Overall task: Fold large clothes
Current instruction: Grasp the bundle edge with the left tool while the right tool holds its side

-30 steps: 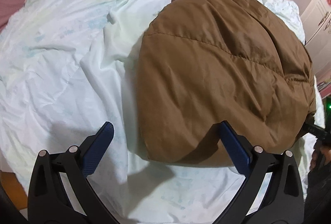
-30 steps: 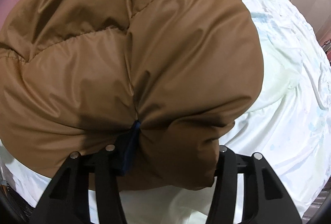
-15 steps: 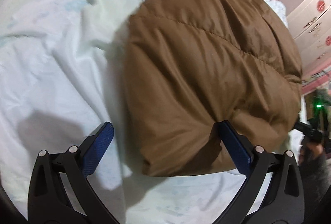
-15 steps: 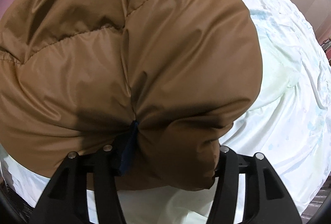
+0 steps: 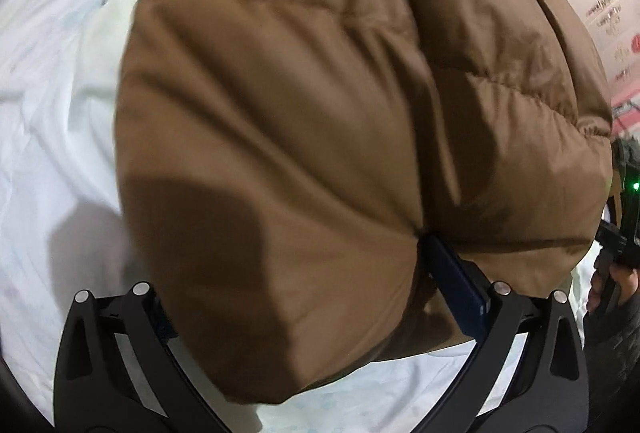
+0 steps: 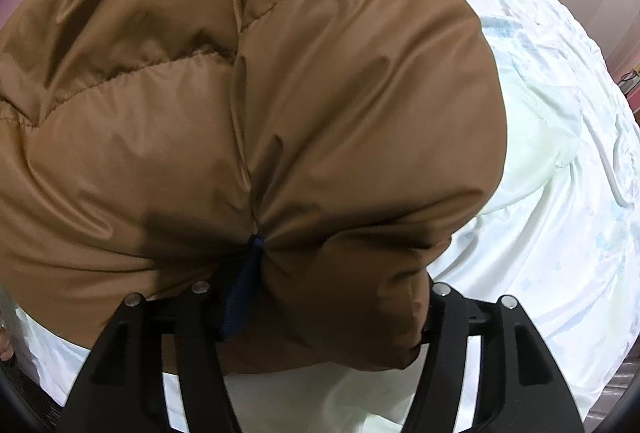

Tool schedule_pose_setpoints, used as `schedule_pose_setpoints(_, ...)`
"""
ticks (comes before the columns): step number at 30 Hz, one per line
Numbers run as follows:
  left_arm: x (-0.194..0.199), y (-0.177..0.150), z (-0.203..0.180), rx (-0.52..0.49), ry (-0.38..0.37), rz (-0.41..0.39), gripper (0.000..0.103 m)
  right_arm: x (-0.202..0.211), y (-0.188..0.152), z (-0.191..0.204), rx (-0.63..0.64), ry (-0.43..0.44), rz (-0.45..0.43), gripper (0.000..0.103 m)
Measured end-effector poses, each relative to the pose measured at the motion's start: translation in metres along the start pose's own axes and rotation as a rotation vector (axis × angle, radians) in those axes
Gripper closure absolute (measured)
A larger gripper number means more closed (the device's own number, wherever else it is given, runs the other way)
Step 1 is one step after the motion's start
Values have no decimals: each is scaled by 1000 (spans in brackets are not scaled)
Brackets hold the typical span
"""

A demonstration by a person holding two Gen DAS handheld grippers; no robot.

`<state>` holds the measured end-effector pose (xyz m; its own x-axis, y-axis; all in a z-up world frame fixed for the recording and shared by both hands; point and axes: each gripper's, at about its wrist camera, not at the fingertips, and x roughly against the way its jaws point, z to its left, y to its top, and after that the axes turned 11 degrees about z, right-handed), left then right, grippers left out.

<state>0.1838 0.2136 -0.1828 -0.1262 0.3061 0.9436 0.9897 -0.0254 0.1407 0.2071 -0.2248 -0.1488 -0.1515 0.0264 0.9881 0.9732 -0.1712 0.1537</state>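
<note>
Two claws bite the near edge of one brown jacket [image 5: 340,121], and the coming move turns on how the garment lies from them. The left claw [image 5: 320,293] stands wide apart, with a thick bulge of padding between its fingers; the right-hand blue pad [image 5: 456,289] presses into a crease, while the other pad is buried under fabric, so I cannot tell whether the claw has truly clamped or only straddles. The right claw [image 6: 332,297] is narrower, pinched on a fold of the jacket [image 6: 248,105], its blue pad [image 6: 240,297] sunk into a pucker.

From both claws the jacket runs straight ahead and away, its bulk puffed up in front of the fingers, its long axis seemingly across the two grips. Beyond and beside it lies the rumpled white bed [image 5: 56,81], also visible to the right of the right claw [image 6: 560,161].

Hidden: the jacket's far edge, sleeves and collar, and the underside. At the left view's right rim, a dark device [image 5: 624,233] shows, probably the other claw's body.
</note>
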Motion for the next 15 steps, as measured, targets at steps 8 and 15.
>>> schedule_pose_setpoints(8,10,-2,0,-32,70,-12,22,-2,-5,-5,-14,0,-20,43)
schedule_pose_setpoints(15,14,-8,12,-26,87,-3,23,4,-17,-2,-9,-5,-42,49)
